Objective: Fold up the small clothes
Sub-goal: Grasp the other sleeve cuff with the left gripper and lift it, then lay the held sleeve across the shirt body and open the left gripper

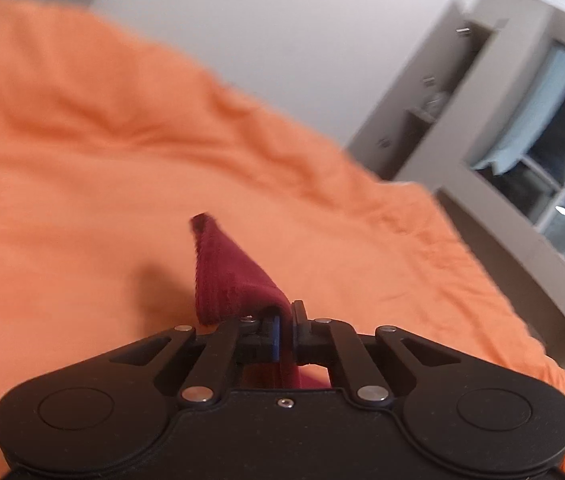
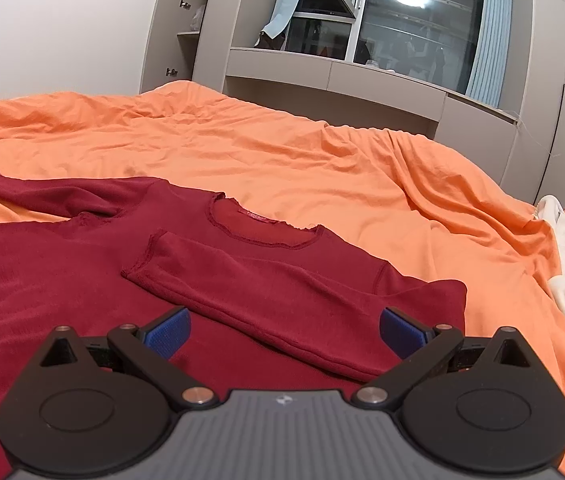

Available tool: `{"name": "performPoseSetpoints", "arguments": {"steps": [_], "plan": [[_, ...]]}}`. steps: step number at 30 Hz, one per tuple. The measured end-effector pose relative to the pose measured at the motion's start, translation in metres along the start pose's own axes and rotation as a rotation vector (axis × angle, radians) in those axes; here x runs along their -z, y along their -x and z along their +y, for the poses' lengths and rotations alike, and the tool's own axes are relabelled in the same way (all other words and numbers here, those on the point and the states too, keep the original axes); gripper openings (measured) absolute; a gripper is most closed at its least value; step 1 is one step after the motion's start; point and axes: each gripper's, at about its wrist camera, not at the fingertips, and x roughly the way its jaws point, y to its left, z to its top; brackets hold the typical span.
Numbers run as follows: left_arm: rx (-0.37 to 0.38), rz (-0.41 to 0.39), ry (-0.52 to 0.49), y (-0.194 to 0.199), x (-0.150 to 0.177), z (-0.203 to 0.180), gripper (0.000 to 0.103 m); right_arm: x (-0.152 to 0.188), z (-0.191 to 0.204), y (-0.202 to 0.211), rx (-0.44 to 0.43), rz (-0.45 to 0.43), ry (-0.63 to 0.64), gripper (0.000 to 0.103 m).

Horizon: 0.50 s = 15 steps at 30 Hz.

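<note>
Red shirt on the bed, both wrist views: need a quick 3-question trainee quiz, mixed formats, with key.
1. True or false: the left gripper is shut on the cuff of the red shirt.
2. Multiple choice: the right gripper is A) shut on the collar, B) open above the shirt, C) shut on the orange sheet.
3. Fill in: the shirt's sleeve nearest the right gripper is folded across the ____.

Key: 1 true; 2 B; 3 chest.
</note>
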Motion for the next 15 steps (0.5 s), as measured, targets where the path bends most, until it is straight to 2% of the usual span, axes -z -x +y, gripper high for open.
{"name": "performPoseSetpoints", "arguments": {"steps": [5,10,12,15], "plan": [[0.175,-0.075,-0.177,0.02,0.008,-0.063,0.004,-0.001,-0.006,0.003,0.01,-0.007,-0.024,0.103],[0.36,-0.151,-0.4,0.054,0.044,-0.131,0.004,-0.002,-0.018,0.007,0.038,-0.016,-0.053,0.103],[0.434,-0.152,-0.463,0.065,0.061,-0.155,0.004,-0.002,-0.023,0.009,0.062,-0.025,-0.07,0.103],[0.538,-0.103,-0.524,0.075,0.088,-0.185,0.004,-0.003,-0.032,0.014,0.108,-0.046,-0.101,0.103]]}}
